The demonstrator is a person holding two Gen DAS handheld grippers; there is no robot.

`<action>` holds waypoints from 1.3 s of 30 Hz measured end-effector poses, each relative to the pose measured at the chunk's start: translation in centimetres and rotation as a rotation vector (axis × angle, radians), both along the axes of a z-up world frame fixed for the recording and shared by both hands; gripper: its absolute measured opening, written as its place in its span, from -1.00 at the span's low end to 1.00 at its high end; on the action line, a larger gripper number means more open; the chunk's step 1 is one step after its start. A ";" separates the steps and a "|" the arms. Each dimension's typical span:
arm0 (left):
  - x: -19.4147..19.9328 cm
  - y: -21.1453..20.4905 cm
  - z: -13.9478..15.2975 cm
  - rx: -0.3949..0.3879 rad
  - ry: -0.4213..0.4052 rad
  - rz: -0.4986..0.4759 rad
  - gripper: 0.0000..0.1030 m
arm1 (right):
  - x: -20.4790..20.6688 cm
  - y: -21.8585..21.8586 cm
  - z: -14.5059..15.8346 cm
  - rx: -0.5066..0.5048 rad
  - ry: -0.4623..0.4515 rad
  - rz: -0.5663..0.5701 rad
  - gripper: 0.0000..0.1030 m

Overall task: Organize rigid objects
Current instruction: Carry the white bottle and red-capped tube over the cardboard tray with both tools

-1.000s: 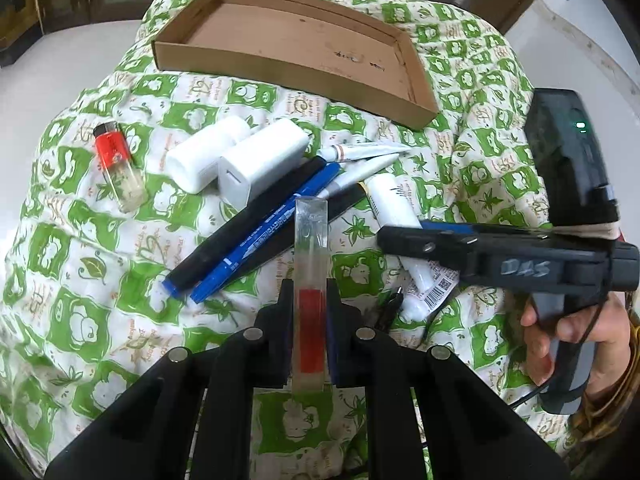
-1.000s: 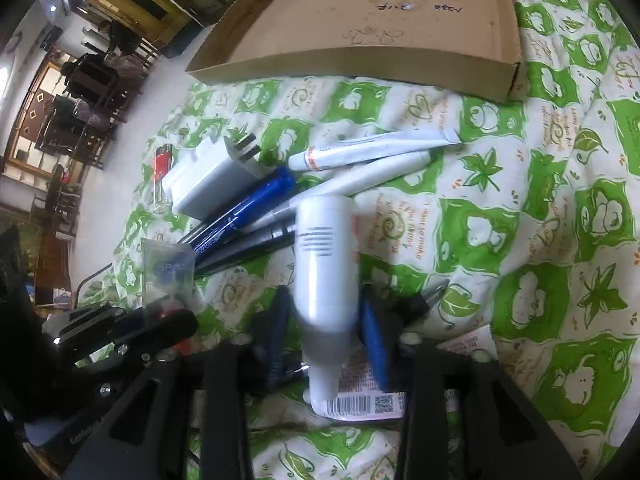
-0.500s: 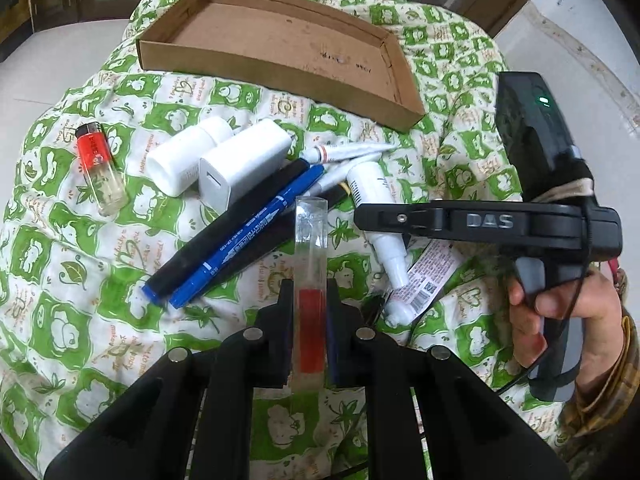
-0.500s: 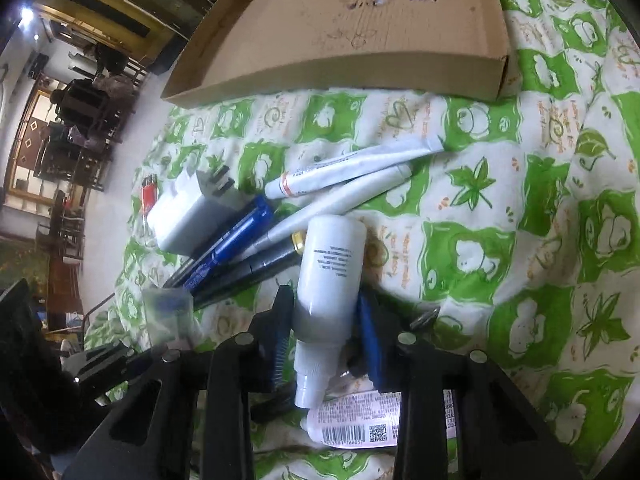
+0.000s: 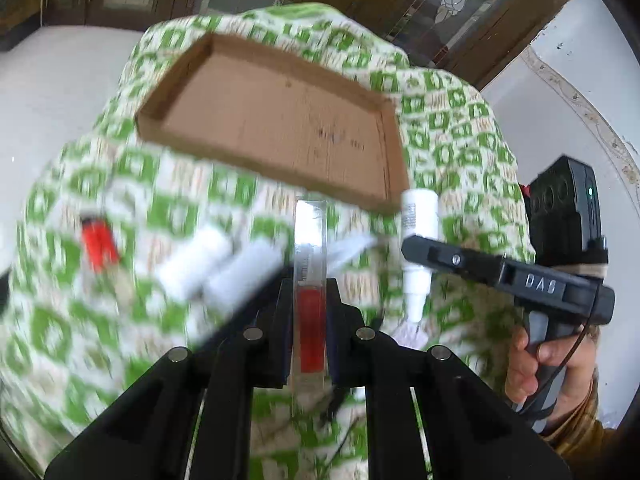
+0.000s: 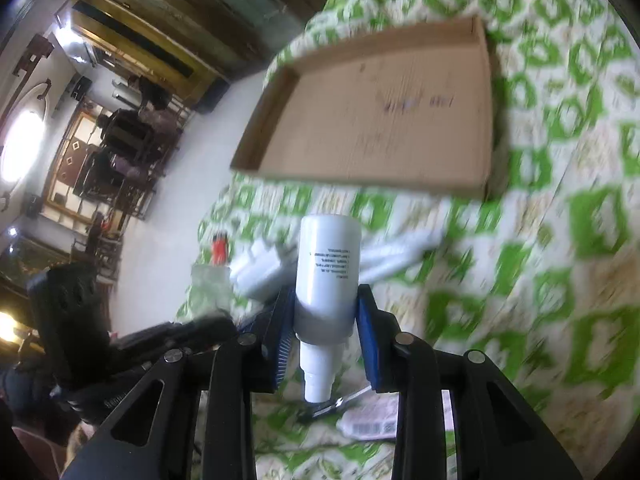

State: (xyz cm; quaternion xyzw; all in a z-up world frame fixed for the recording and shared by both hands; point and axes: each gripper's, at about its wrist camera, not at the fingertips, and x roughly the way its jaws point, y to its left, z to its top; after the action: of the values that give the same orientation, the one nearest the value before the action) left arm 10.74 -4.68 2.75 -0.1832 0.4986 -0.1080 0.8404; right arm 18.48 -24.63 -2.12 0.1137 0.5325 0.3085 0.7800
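Observation:
My left gripper (image 5: 310,300) is shut on a clear tube with red inside (image 5: 310,280), held up above the cloth. My right gripper (image 6: 325,308) is shut on a white spray bottle (image 6: 326,268), nozzle pointing back at the camera; the bottle also shows in the left wrist view (image 5: 418,240), lifted beside the tray's near right corner. The empty cardboard tray (image 5: 224,152) lies ahead in both views, its near wall showing in the right wrist view (image 6: 360,180). A red lighter (image 5: 98,244) and white adapters (image 5: 224,268) lie blurred on the cloth below.
The green-and-white patterned cloth (image 5: 60,320) covers the table. White tubes (image 6: 400,248) lie below the tray. A labelled packet (image 6: 372,424) and a small metal tool (image 6: 340,402) lie under the right gripper. White floor lies to the left.
Both grippers have lifted their objects off the cloth and moved toward the tray, which now sits closer to centre. The view is motion-blurred.

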 end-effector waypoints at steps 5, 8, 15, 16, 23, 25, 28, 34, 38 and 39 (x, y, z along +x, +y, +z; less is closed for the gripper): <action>4.0 0.6 1.1 0.059 -0.020 0.004 -0.79 | 3.1 -0.1 0.9 -0.013 -0.032 -0.060 -0.48; 6.5 1.6 0.9 0.094 -0.012 0.017 -0.79 | 5.2 -0.1 1.0 -0.006 -0.035 -0.093 -0.48; 11.4 3.6 -0.1 0.144 0.011 0.056 -0.79 | 9.2 0.2 1.0 -0.019 -0.039 -0.137 -0.48; 12.0 3.8 -0.2 0.149 0.013 0.061 -0.79 | 9.7 0.2 1.0 -0.029 -0.042 -0.141 -0.48; 15.4 4.3 -2.6 0.189 0.071 0.072 -0.79 | 11.6 1.1 -1.6 -0.120 0.031 -0.122 -0.48; 16.1 4.4 -3.5 0.209 0.088 0.070 -0.79 | 11.6 1.2 -2.0 -0.127 0.044 -0.119 -0.48; 16.9 4.7 -4.4 0.218 0.104 0.085 -0.79 | 11.5 1.2 -1.9 -0.152 0.029 -0.115 -0.48; 18.2 5.4 -5.9 0.268 0.125 0.106 -0.79 | 11.3 0.7 -2.1 -0.155 0.018 -0.120 -0.48; 19.1 5.6 -6.5 0.280 0.130 0.125 -0.79 | 11.9 1.2 -2.4 -0.153 0.017 -0.122 -0.48; 19.1 5.7 -6.5 0.283 0.128 0.126 -0.79 | 12.1 1.4 -2.5 -0.155 0.017 -0.121 -0.48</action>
State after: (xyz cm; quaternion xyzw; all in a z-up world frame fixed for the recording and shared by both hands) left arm 29.87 1.02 -3.78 -0.1006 0.5490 0.0283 0.8293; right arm 30.54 -23.27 -4.60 0.0876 0.5535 0.2179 0.7990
